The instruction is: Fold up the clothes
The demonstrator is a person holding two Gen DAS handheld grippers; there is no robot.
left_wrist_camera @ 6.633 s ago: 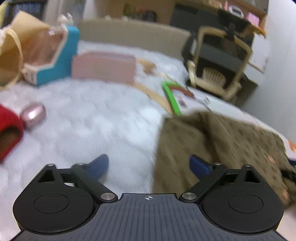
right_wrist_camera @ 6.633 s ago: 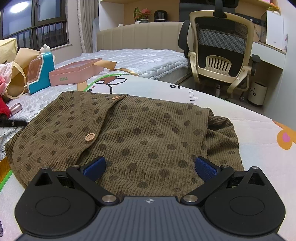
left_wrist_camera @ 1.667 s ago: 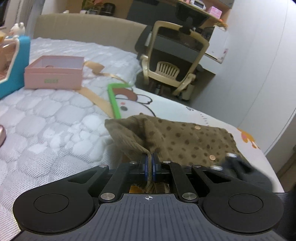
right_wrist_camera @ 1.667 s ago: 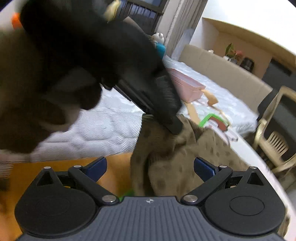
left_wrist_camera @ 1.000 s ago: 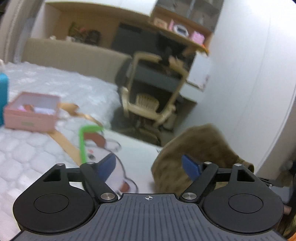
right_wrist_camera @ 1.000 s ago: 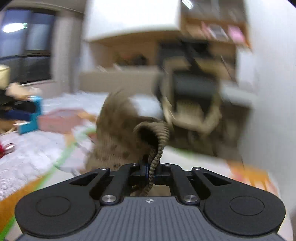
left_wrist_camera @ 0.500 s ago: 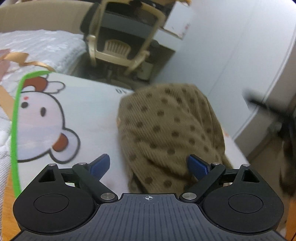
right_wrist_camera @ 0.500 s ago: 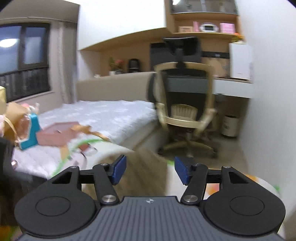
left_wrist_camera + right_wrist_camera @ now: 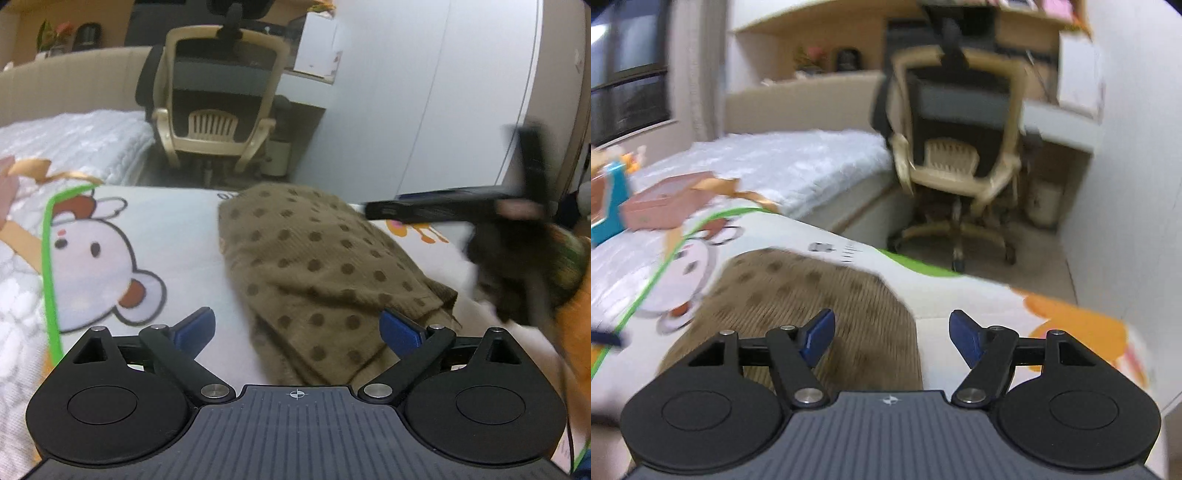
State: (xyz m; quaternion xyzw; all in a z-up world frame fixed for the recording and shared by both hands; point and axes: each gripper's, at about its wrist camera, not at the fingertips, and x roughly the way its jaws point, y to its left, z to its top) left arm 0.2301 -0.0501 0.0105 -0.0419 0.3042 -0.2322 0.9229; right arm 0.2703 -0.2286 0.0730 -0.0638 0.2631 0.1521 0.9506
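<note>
Two grippers, both mine, hang over the bed (image 9: 66,125) with nothing between their jaws. Largest in sight is that bed, its quilted white cover running back to a padded headboard, with a cartoon play mat (image 9: 159,229) spread across the near part, presumably so I have a smooth, flat surface to fold on. An office chair (image 9: 218,99) stands on the floor beyond the mat's far edge, well clear of the work.

On the mat lies the brown dotted garment (image 9: 317,269), doubled into a compact bundle with a rounded far end and a looser, uneven hem near me. It looks mostly folded, though I judge that near edge could want squaring (the right wrist view is too blurred to confirm how flat it sits).

Off to the left, a pink box (image 9: 661,203) with a tan ribbon rests on the quilt, apart from the garment.

My left gripper (image 9: 297,330) is spread wide just short of the bundle's near end, straddling it without pinching. My right gripper (image 9: 892,336) is likewise released, one blue pad over the cloth and the other over bare mat, poised at the bundle's right edge.
</note>
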